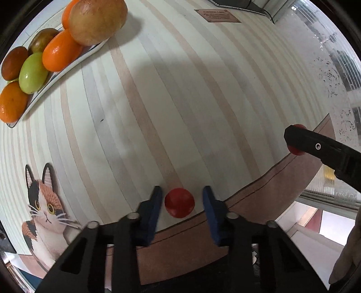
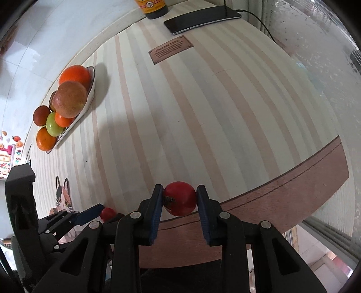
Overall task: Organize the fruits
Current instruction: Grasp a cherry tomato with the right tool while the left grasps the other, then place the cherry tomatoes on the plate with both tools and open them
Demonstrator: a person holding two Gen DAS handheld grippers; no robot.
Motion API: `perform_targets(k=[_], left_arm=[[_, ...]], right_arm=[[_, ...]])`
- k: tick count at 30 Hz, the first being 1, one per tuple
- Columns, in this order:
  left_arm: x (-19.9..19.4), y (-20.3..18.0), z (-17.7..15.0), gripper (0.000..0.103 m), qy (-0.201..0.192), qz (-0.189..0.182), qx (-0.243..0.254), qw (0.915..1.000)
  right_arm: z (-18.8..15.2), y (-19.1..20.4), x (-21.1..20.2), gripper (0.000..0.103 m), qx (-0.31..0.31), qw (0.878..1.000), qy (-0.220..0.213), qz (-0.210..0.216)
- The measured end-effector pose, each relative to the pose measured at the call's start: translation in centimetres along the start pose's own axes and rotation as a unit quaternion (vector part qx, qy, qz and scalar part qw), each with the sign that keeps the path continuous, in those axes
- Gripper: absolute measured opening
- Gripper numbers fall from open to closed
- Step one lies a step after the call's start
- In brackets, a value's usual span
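Note:
My left gripper [image 1: 181, 198] is open, its blue pads either side of a small red fruit [image 1: 179, 202] that lies on the striped mat near the table's front edge, with gaps on both sides. My right gripper [image 2: 179, 198] is shut on a larger red fruit [image 2: 179, 198] with a dark stem end, pads touching both sides. From the left wrist view the right gripper [image 1: 297, 139] and its red fruit [image 1: 296, 151] show at the right. A white plate [image 2: 90, 94] at the far left holds several oranges, a green fruit, brown fruits and a large tan fruit [image 1: 97, 20].
A striped mat [image 2: 180, 112] with a cat picture [image 1: 45, 202] covers the table. A phone [image 2: 200, 19] with a cable, a dark bottle [image 2: 155, 9] and a brown label [image 2: 170, 49] lie at the back. A window [image 2: 327, 90] runs along the right.

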State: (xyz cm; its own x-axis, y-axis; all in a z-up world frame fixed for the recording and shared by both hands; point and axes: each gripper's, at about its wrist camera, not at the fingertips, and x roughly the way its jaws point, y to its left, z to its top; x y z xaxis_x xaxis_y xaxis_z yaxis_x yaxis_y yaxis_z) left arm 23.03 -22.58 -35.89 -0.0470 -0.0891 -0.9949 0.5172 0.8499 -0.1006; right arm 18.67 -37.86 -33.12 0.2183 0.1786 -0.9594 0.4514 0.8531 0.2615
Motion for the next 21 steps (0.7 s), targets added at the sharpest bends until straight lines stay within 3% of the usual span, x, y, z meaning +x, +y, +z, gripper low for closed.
perform_targets(k=[9, 14, 18, 21], left_arm=[[-1.9, 4.2, 0.2, 0.023, -0.018, -0.014, -0.024, 0.9995], [-4.5, 8.1, 0.4, 0.023, -0.044, -0.035, -0.078, 0.9953], [-7.6, 13.6, 0.0, 0.023, -0.074, -0.067, -0.152, 0.9833], [-9.8, 18.2, -0.3, 0.023, -0.096, -0.100, -0.218, 0.9662]], right_arm=[[0.5, 1.8, -0.1, 0.033, -0.014, 1.000, -0.005, 0.009], [1.0, 4.8, -0.6, 0.033, -0.037, 0.999, -0.012, 0.037], [1.7, 8.1, -0.6, 0.033, -0.054, 0.995, -0.015, 0.081], [2.3, 11.3, -0.3, 0.033, -0.074, 0.991, -0.020, 0.113]])
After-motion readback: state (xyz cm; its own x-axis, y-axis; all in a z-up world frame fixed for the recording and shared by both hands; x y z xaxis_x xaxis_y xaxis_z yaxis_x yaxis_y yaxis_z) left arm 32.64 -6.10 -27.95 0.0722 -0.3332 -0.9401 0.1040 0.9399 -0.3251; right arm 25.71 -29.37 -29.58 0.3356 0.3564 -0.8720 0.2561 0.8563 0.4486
